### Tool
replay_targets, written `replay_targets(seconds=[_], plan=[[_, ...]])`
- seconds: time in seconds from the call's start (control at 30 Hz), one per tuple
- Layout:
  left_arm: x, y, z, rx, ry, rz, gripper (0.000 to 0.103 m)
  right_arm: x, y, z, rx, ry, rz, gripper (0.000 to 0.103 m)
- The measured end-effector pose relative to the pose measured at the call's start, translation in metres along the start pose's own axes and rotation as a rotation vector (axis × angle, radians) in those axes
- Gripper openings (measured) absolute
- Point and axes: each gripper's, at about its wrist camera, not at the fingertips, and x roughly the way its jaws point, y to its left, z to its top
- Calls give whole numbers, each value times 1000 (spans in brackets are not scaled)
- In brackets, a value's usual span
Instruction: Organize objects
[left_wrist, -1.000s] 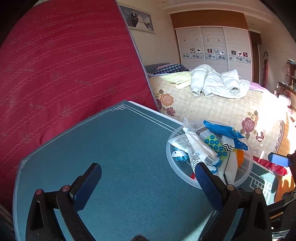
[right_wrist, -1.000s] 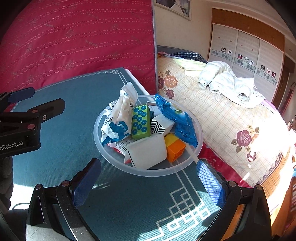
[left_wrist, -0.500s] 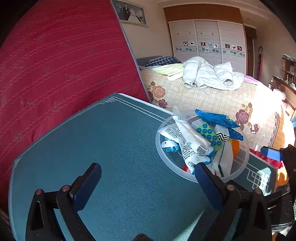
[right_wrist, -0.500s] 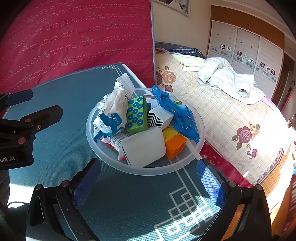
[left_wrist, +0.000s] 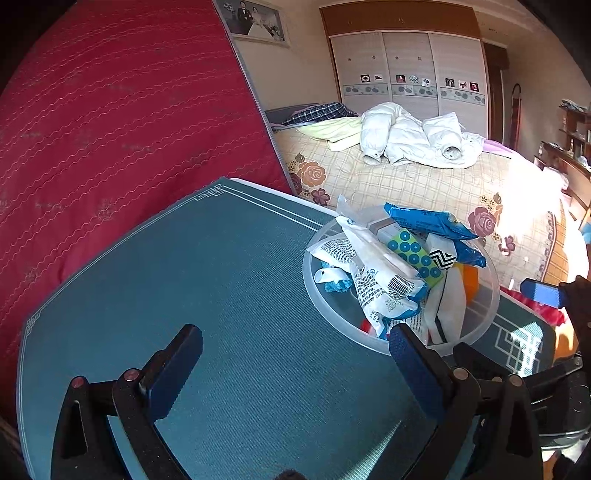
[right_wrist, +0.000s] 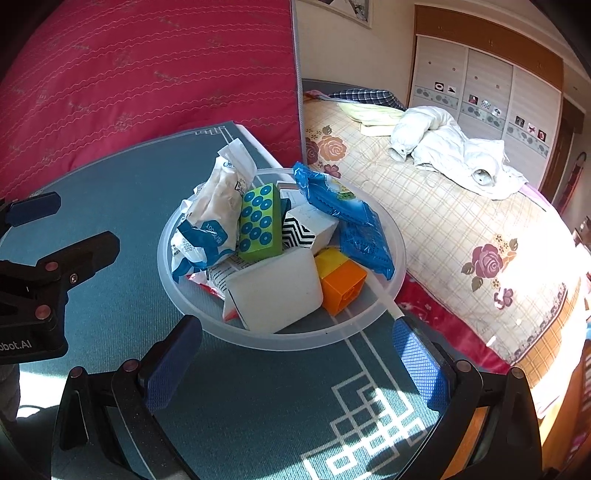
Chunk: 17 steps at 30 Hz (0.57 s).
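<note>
**Bowl of mixed items on a teal tabletop, two open grippers alongside**

Left gripper (left_wrist: 291, 363): jaws spread wide, holding nothing, over bare teal tabletop (left_wrist: 192, 280) toward the near left; its right finger (left_wrist: 413, 365) lies just before the bowl's near rim. Seen also from the right wrist view at the left edge, apart from the bowl.

Red mattress (right_wrist: 147, 70): stands upright along the far left edge of the tabletop.

Bowl (right_wrist: 295, 338): clear plastic, round, on the tabletop close to its right edge, heaped full. Contents, left to right in the right wrist view:
- white and blue packet (right_wrist: 218, 210), crumpled, leaning up against the left wall, top above the rim
- green block with blue dots (right_wrist: 258, 223), tilted, resting against the packet
- white box with black zigzag (right_wrist: 304, 229), just behind the centre
- white cube (right_wrist: 277, 291), largest piece, at the near side
- yellow block (right_wrist: 330, 260), touching the orange block
- orange block (right_wrist: 343, 288), at the near right, beside the white cube
- blue wrapper (right_wrist: 347, 214), draped over the far right rim
- a red scrap under the heap, too hidden to identify

Right gripper (right_wrist: 297, 363): jaws spread wide, empty, either side of the bowl's near rim, not touching it.

Bed (right_wrist: 443, 221): beyond the right edge of the tabletop, checked rose-pattern cover, a white jacket (right_wrist: 443, 147) heaped on it
</note>
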Motion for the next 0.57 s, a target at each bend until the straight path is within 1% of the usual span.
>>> replay_targets(seconds=[0.33, 0.47, 0.57], plan=[[-3, 2, -2, 13, -10, -2, 103, -1, 1, 1, 0, -1, 1, 103], [-3, 4, -1, 5, 0, -9, 103, -1, 2, 2, 0, -2, 3, 103], [-3, 8, -1, -4, 7, 3, 103, -3, 4, 3, -1, -6, 11, 103]])
